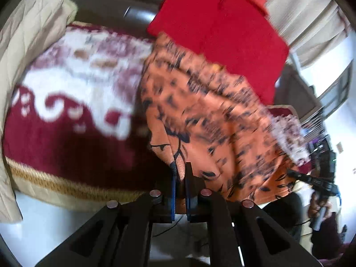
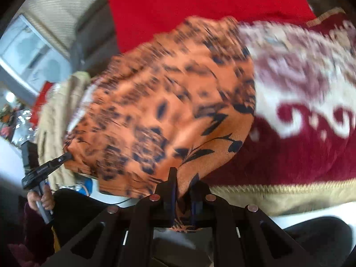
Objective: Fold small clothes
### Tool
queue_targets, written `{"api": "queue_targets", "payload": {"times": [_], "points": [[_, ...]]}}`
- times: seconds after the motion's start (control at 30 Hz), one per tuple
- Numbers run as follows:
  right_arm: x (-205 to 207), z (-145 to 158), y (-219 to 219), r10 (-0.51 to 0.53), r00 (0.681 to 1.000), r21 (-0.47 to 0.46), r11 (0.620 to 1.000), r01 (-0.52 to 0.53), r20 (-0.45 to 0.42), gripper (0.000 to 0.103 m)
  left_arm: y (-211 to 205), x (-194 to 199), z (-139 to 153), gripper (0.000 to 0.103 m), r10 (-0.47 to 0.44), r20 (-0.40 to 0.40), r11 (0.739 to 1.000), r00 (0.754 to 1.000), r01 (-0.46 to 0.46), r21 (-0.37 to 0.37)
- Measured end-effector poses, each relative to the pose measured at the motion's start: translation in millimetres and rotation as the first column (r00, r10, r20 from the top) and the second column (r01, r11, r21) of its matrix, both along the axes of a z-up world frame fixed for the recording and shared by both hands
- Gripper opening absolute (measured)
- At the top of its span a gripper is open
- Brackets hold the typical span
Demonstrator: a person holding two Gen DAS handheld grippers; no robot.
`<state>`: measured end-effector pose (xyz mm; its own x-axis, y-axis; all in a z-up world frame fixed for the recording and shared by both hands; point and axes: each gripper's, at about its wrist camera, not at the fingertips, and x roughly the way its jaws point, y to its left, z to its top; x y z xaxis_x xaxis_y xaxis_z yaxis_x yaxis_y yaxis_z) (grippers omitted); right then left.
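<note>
Both views are smeared by motion blur, so the weave and print of the textiles are resolved only close to the lenses. The maroon-and-white patterned blanket [image 1: 66,115] is seen across the left and centre of the left wrist view and the right half of the right wrist view; its far edge is cut off by the fisheye rim and part of it is covered by the garments. A red cloth [image 1: 222,26] is seen at the top of both frames, its lower part hidden behind the orange cloth with black leaf print [image 1: 211,122], which is spread from the frame centre down to the tongs in both views. A beige quilted fabric [image 1: 29,44] is noted at the upper left of the left wrist view, cut by the frame edge. The left gripper [image 1: 180,178] is seen nearly closed, a lower hem of the orange cloth pinched between its fingers. The right gripper [image 2: 183,178] is likewise clamped on a fold of the same cloth, which runs down between the fingers and out of sight behind the mount. In each view the opposite tong is seen small at the frame edge, meeting the cloth's far corner, held by a hand [image 2: 42,198] that is only partly visible.
</note>
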<state>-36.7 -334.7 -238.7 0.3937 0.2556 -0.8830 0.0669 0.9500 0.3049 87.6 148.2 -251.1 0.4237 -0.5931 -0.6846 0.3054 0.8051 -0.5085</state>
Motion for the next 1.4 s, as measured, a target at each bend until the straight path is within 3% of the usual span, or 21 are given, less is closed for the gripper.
{"api": "queue_targets", "payload": {"times": [0.1, 0.23, 0.53, 0.7, 0.9, 1.0, 1.07, 1.13, 1.2, 1.23, 1.27, 1.33, 1.37, 1.4], "points": [[14.8, 23.7, 1.5, 0.003, 0.999, 0.068, 0.998, -0.006, 0.042, 0.01, 8.0, 17.4, 26.2, 0.007, 0.008, 0.023, 0.998, 1.0, -0.007, -0.068], [45.8, 48.1, -6.2, -0.026, 0.993, 0.135, 0.991, 0.011, 0.111, 0.01, 13.0, 49.3, 60.0, 0.007, 0.018, 0.045, 0.995, 0.999, -0.013, -0.103], [167.0, 79.3, -47.7, -0.174, 0.961, 0.165, 0.976, 0.14, 0.214, 0.01, -28.4, 203.4, 104.3, 0.007, 0.048, 0.028, 0.996, 0.998, -0.046, -0.077], [241.0, 60.8, -94.0, -0.323, 0.925, 0.204, 0.937, 0.284, 0.199, 0.01, -71.1, 293.0, 77.6, 0.007, 0.05, -0.028, 0.998, 0.998, -0.051, -0.031], [313.6, -14.9, -139.7, -0.435, 0.897, 0.257, 0.879, 0.402, 0.083, 0.01, -102.1, 370.8, 10.0, 0.008, 0.076, -0.118, 0.997, 0.99, -0.076, 0.006], [331.0, -60.8, -162.8, -0.489, 0.872, 0.407, 0.793, 0.454, -0.02, 0.011, -94.0, 388.9, -22.8, 0.01, 0.097, -0.191, 0.994, 0.977, -0.106, -0.039], [334.3, -91.6, -182.5, -0.512, 0.849, 0.546, 0.678, 0.493, -0.13, 0.011, -80.7, 396.8, -43.1, 0.011, 0.096, -0.272, 0.98, 0.957, -0.138, -0.141], [331.0, -110.2, -198.0, -0.509, 0.839, 0.661, 0.565, 0.494, -0.192, 0.011, -66.0, 398.2, -50.1, 0.011, 0.094, -0.316, 0.954, 0.944, -0.176, -0.244], [325.7, -112.4, -205.5, -0.506, 0.841, 0.709, 0.521, 0.475, -0.192, 0.013, -50.7, 394.6, -47.0, 0.015, 0.097, -0.322, 0.919, 0.942, -0.209, -0.335], [320.6, -106.2, -207.8, -0.505, 0.845, 0.718, 0.522, 0.46, -0.175, 0.013, -44.3, 391.4, -42.6, 0.026, 0.109, -0.312, 0.906, 0.944, -0.223, -0.36], [318.6, -101.4, -208.4, -0.5, 0.85, 0.722, 0.526, 0.45, -0.165, 0.013, -34.1, 385.4, -33.9, 0.049, 0.157, -0.282, 0.892, 0.946, -0.259, -0.371], [310.6, -82.6, -208.8, -0.506, 0.854, 0.731, 0.538, 0.42, -0.119, 0.019, -9.9, 364.1, -11.1, 0.071, 0.313, -0.213, 0.85, 0.925, -0.373, -0.373], [305.4, -70.4, -209.6, -0.526, 0.846, 0.722, 0.554, 0.414, -0.081, 0.036, -5.3, 354.7, -2.7, 0.071, 0.346, -0.194, 0.84, 0.918, -0.395, -0.371], [299.2, -57.7, -210.9, -0.553, 0.832, 0.708, 0.569, 0.419, -0.047, 0.076, -5.0, 343.2, 8.0, 0.071, 0.349, -0.176, 0.851, 0.921, -0.39, -0.352]]}}
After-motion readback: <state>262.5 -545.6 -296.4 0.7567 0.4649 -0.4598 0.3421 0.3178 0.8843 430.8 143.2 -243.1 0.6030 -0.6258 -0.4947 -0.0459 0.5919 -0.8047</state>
